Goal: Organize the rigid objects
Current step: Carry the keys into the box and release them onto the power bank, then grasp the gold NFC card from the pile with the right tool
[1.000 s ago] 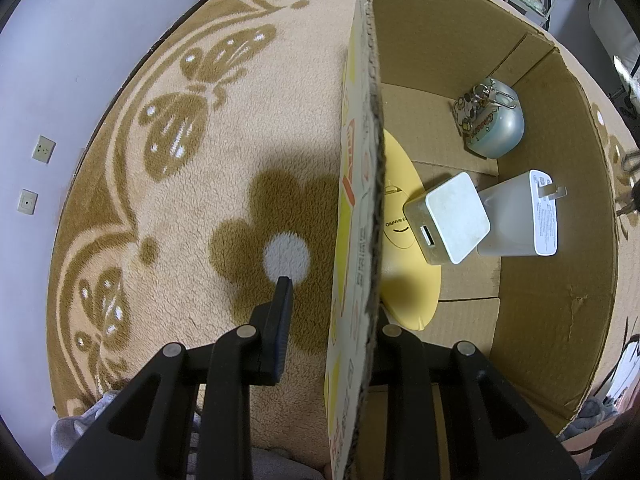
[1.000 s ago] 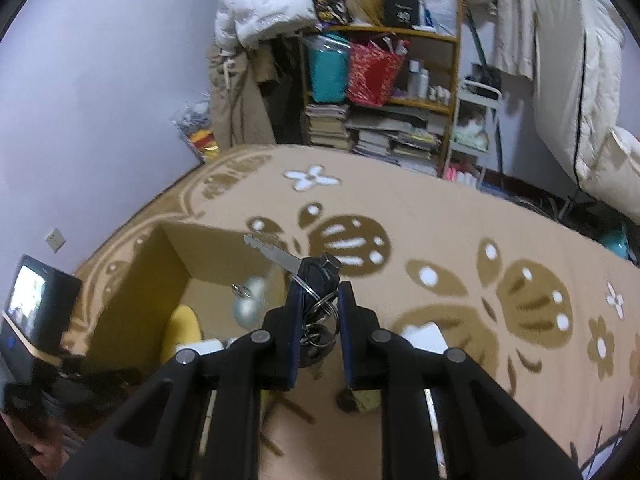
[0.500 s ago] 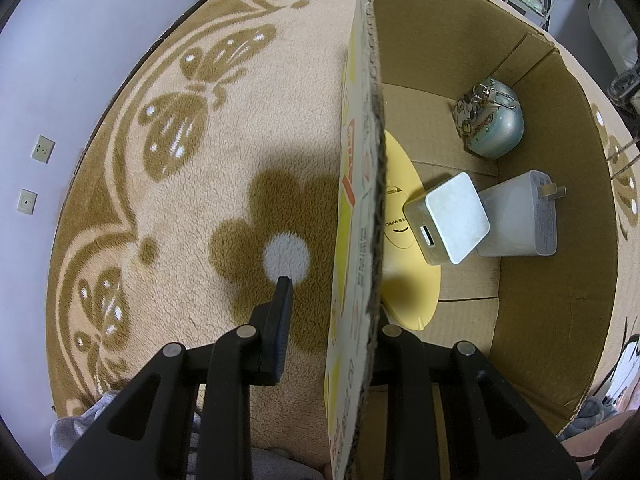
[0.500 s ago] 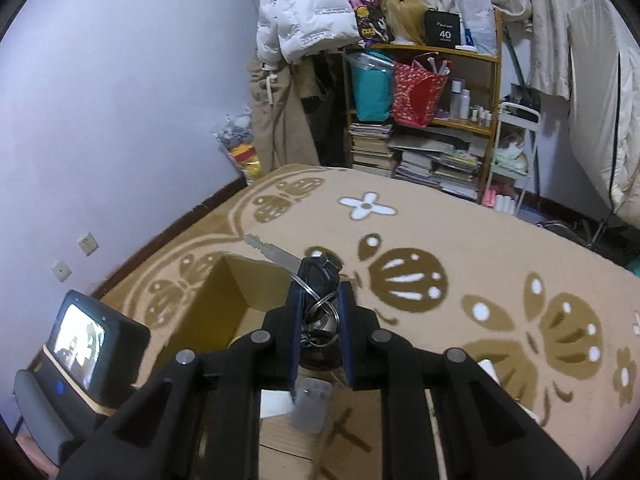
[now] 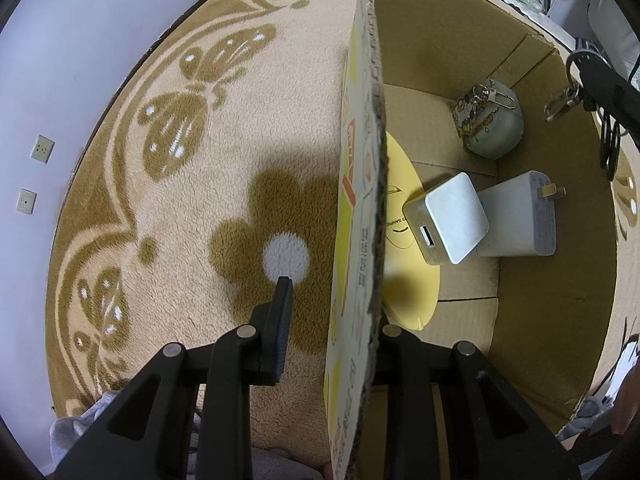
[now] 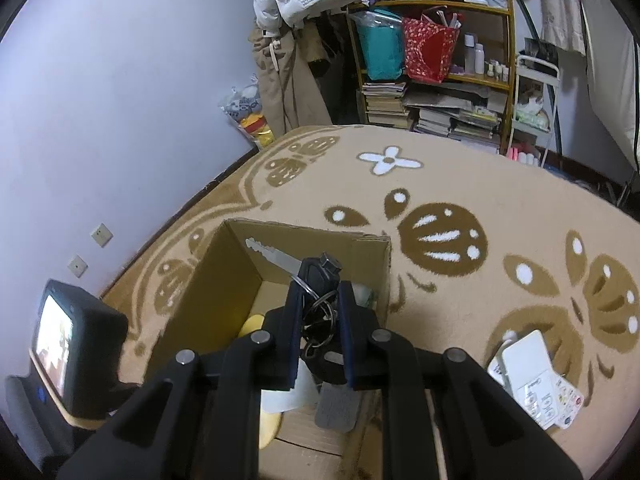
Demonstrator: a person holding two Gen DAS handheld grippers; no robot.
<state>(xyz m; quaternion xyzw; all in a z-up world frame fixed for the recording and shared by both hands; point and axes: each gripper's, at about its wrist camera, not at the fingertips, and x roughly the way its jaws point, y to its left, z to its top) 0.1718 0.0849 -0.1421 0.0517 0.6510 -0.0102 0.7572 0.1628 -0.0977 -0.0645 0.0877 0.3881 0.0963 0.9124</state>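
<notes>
Hovering above the open cardboard box (image 6: 224, 276), the right gripper (image 6: 319, 312) is pinching a bunch of keys (image 6: 318, 280) between its two blue pads; the black key head is sticking up past the fingertips and the silver blade is pointing away to the left, while the rings and a grey tag are hanging below. In the left wrist view, the same bunch (image 5: 600, 92) is showing at the far right edge of the box.

The left gripper (image 5: 332, 300) is straddling the near wall of the box (image 5: 366, 160), one finger outside over the carpet (image 5: 180, 200) and the other inside. The outer pad is standing a little apart from the cardboard, so I cannot tell if the wall is really clamped or only bracketed.

Inside, a yellow plate (image 5: 408, 280) is leaning at the near wall, a small white charger (image 5: 452, 220) is lying partly on it, a bigger white plug adapter (image 5: 520, 216) is just beside, and a round grey-green case (image 5: 492, 128) with a key ring is resting in the far corner.

I think the step in hand is dropping the keys inside. To do it well, the right gripper should be going lower, to the bare cardboard floor near the right wall, before opening, so that the keys are not striking the chargers. The left gripper should be keeping the box steady meanwhile. More things, like a white device (image 6: 528, 364), are waiting on the carpet.
</notes>
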